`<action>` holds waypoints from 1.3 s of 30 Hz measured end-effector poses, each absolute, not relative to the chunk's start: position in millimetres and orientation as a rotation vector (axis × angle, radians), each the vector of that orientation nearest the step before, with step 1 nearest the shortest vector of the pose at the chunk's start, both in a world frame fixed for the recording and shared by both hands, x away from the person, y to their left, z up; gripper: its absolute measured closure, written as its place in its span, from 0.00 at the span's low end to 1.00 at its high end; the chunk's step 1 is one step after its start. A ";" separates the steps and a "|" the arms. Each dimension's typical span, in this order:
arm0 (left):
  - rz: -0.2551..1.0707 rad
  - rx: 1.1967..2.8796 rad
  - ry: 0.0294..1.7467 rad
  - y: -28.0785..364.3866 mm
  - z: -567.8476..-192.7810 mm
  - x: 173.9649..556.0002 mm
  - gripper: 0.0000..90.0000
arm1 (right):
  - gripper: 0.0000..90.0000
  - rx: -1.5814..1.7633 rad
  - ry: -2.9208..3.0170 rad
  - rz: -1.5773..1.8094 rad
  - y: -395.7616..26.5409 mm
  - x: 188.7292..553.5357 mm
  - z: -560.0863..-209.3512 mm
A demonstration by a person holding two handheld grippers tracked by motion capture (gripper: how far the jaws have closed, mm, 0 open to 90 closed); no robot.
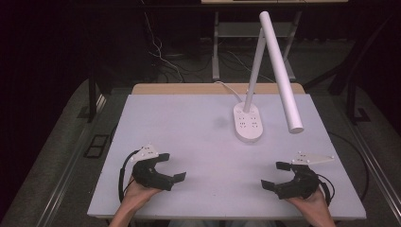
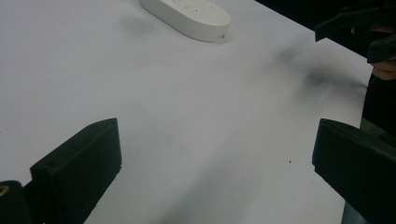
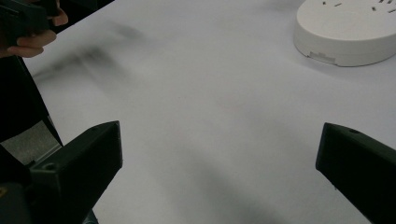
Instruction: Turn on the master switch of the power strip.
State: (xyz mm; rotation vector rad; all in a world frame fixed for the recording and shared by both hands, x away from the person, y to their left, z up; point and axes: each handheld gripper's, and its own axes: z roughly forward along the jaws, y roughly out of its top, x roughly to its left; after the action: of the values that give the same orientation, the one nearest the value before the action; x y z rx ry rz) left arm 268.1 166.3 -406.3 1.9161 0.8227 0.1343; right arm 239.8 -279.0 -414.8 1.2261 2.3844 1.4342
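A white desk lamp stands at the back middle of the white table (image 1: 189, 137). Its oval base (image 1: 248, 123) carries small socket marks, and its long tube head (image 1: 281, 71) slants down to the right. My left gripper (image 1: 171, 166) rests near the front left, jaws wide open with nothing between them. Near the front right my right gripper (image 1: 275, 175) is open too, and empty. The left gripper view has the lamp base (image 2: 187, 17) far ahead and the other gripper at top right. In the right gripper view the lamp base (image 3: 348, 30) sits at top right.
A white cable (image 1: 227, 88) runs from the lamp base off the table's back edge. Beyond the table are a dark floor, loose wires (image 1: 161, 52) and metal stand legs (image 1: 217, 52). Bare white tabletop lies between the two grippers.
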 end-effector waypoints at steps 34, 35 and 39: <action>0.060 2.040 0.724 131.5 -371.0 315.3 0.01 | 0.00 1.239 2.374 1.422 -283.5 239.9 -414.9; 0.060 2.040 0.724 131.5 -371.0 315.3 0.01 | 0.00 1.239 2.374 1.422 -283.6 239.9 -415.0; 0.063 2.056 0.717 127.1 -367.8 320.9 0.01 | 0.00 1.238 2.373 1.424 -283.8 239.8 -415.0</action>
State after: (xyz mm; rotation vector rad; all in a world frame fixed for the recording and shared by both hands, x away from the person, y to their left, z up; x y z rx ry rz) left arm 320.9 127.1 -367.8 2.0563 0.7170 0.0634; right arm 239.8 -283.8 -415.0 1.2375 2.3728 1.4235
